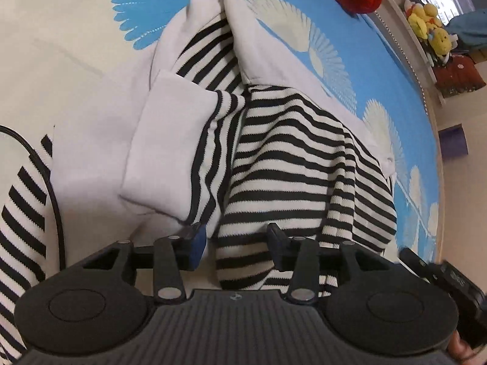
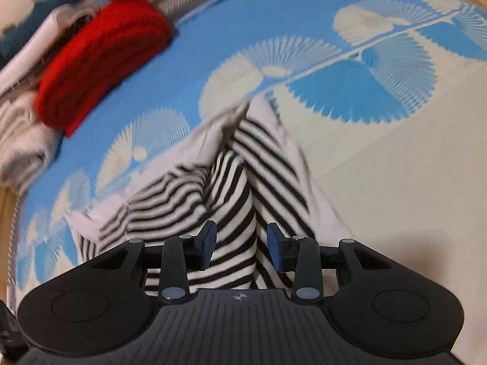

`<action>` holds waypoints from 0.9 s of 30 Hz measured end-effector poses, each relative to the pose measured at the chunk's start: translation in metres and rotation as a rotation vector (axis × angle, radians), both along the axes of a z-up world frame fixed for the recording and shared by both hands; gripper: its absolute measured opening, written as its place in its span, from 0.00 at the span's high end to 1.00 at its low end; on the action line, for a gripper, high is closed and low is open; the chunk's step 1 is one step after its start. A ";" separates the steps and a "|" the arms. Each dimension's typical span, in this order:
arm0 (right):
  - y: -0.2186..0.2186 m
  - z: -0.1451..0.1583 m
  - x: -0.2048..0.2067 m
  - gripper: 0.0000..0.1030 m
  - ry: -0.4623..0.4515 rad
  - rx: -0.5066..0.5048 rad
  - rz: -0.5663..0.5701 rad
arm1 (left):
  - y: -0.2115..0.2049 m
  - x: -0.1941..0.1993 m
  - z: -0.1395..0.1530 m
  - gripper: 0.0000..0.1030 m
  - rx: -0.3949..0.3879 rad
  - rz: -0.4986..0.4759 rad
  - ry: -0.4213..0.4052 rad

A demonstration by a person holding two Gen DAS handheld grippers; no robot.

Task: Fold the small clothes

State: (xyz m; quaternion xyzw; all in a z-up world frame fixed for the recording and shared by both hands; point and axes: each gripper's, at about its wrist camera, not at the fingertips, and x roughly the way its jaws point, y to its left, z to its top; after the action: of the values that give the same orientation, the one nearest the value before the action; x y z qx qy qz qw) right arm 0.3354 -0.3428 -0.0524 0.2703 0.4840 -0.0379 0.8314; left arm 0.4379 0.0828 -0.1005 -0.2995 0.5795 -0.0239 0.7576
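Striped black-and-white knit garment (image 1: 292,140) lay rumpled, unfolded, below red folded knit (image 2: 100,70); left gripper (image 1: 236,238) and right gripper (image 2: 240,240) gaped astride it, unclamped.

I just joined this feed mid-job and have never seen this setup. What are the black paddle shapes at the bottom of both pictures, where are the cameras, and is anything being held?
Each picture comes from a camera mounted on a hand-held two-finger gripper, looking forward along its fingers. The black shapes are the gripper bodies. One view shows the left gripper, the other the right gripper. Both point down at a striped garment with white lining, crumpled on a blue and cream patterned bedspread. A folded red garment lies farther off. Both grippers have their jaws apart with striped cloth between them; the pads do not seem to press it, so nothing looks firmly held.
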 end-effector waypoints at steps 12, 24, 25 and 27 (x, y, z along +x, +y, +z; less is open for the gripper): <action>0.021 -0.030 0.028 0.99 0.039 -0.011 0.030 | -0.005 -0.007 0.059 0.95 0.135 -0.082 -0.279; -0.027 -0.031 -0.001 0.99 0.063 0.255 -0.229 | 0.051 -0.011 0.014 0.97 0.148 0.128 0.016; -0.028 -0.041 -0.002 0.99 0.117 0.254 -0.253 | 0.056 -0.012 0.008 0.97 0.123 0.142 0.045; -0.026 -0.049 -0.002 0.97 0.176 0.234 -0.259 | 0.061 -0.011 0.009 0.93 0.074 0.157 0.027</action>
State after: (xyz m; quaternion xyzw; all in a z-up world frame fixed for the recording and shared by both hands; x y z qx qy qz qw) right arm 0.3335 -0.3690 -0.1018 0.4210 0.5171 -0.1115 0.7369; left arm 0.4266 0.1439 -0.0910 -0.3162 0.5649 0.0613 0.7597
